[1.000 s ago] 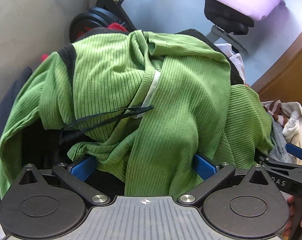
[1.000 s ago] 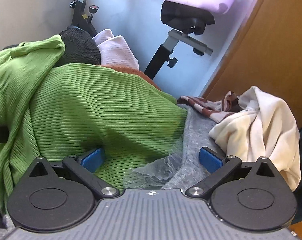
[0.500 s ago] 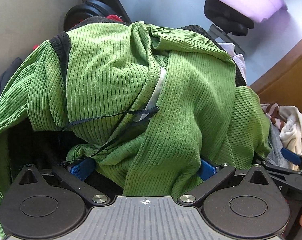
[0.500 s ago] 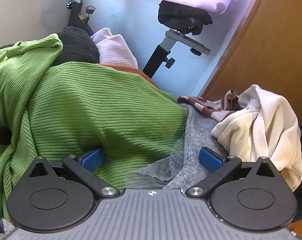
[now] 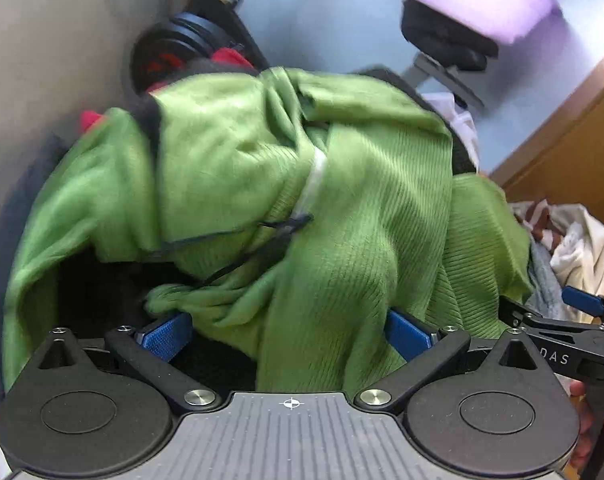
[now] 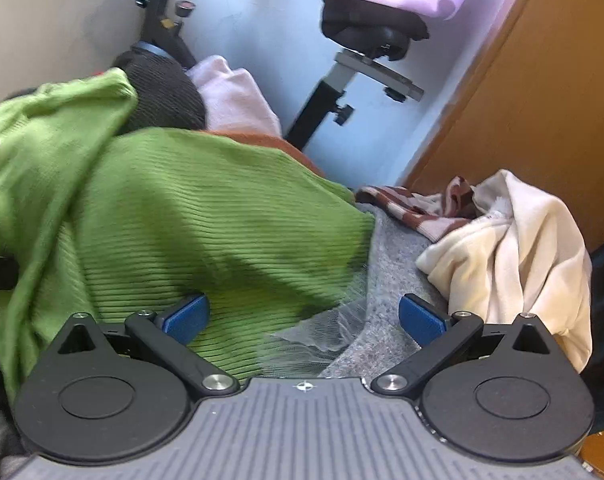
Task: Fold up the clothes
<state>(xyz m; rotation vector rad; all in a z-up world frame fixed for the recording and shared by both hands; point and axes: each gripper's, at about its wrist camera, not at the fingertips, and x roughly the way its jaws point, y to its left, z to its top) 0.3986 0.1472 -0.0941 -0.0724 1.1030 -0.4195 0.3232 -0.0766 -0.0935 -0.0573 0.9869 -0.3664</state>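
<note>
Both grippers edge nearer the green top [image 5: 342, 208], which lies heaped on the clothes pile. Left gripper [image 5: 288, 330] and right gripper [image 6: 304, 316] are spread wide, straddling its folds; no grasp yet, folding hasn't begun.

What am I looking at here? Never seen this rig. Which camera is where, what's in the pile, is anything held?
No robot: a person carries two hand-held grippers, each with a fisheye camera looking along its blue-padded fingers. The left wrist view shows the left gripper, open, with the green ribbed garment bunched between its fingers. The right wrist view shows the right gripper, also open, over the same garment's edge and a grey cloth. Nothing is clamped. A cream garment lies to the right; an exercise bike stands behind.
</note>
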